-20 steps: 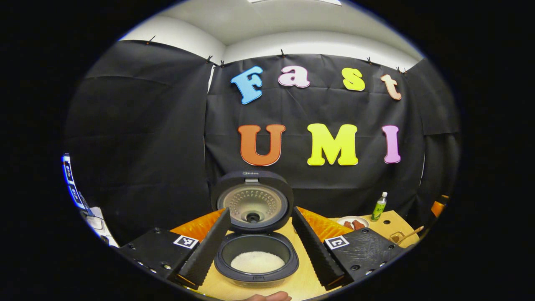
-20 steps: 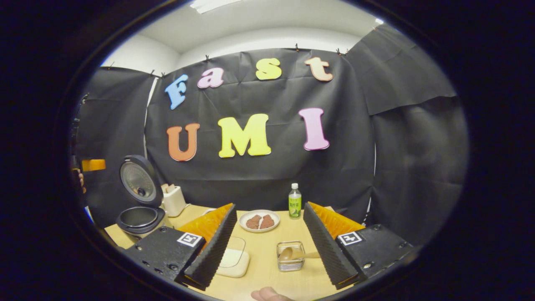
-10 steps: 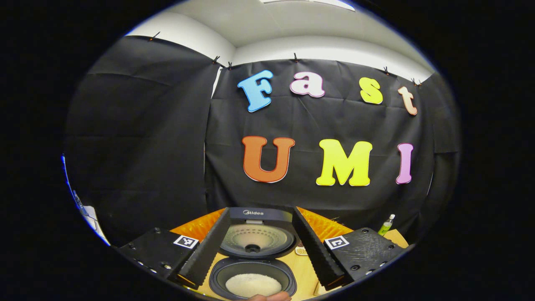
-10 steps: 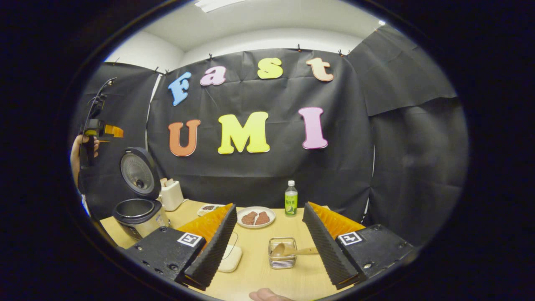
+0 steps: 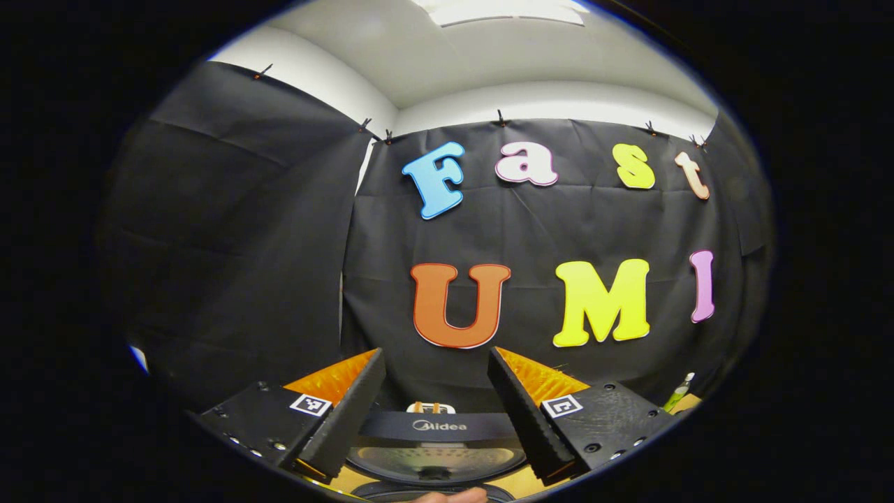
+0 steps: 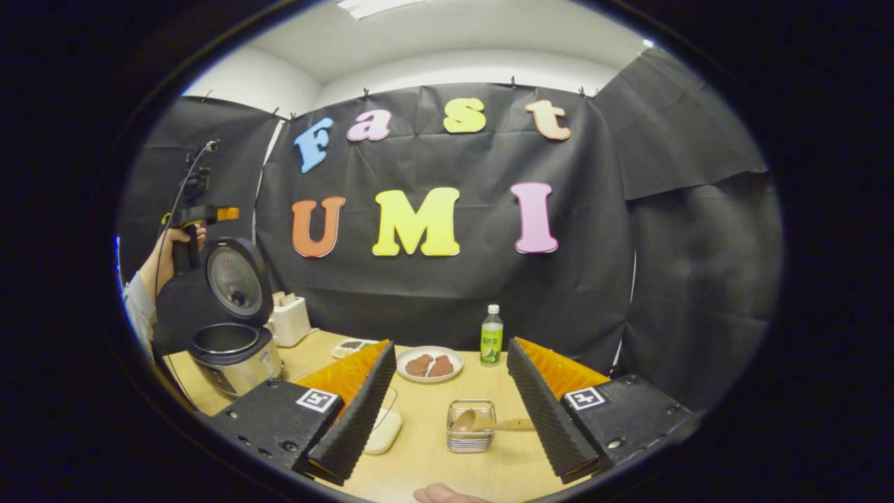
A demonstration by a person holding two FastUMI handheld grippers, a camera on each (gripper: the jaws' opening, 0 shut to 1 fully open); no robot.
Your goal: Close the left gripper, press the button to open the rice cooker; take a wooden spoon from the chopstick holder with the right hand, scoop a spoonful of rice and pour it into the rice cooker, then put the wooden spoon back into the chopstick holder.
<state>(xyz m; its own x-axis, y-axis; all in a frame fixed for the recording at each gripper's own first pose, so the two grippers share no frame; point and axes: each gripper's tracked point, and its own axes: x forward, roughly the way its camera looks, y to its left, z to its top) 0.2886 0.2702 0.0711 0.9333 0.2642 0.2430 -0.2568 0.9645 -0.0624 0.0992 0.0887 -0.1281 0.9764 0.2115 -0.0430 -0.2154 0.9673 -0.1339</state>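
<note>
Now that the left gripper (image 5: 434, 412) has lifted away from the rice cooker (image 6: 230, 346), its own view has tilted up: a second ago the pot with white rice lay between its fingers, and now just the top edge of the raised lid (image 5: 436, 440) shows low in the frame. In the right gripper view the same gripper has risen beside the lid, held high in a hand (image 6: 171, 248). Its jaws stand wide apart, holding nothing.

The wooden spoon (image 6: 482, 423) has not moved; it lies across a small clear holder (image 6: 469, 436) on the table (image 6: 433, 461), bowl to the left, handle pointing right, just ahead of the right gripper (image 6: 447, 412). That gripper's jaws are also spread wide and empty.

Judging from the rice already in the pot earlier and the spoon resting in the holder, the scooping and return look done, and both hands appear to be backing off.

The cooker sits at the table's left end, lid upright and its pale ribbed inner plate facing right, the dark pot rim open below. A cream toaster-like box (image 6: 290, 318) stands just behind it.
</note>
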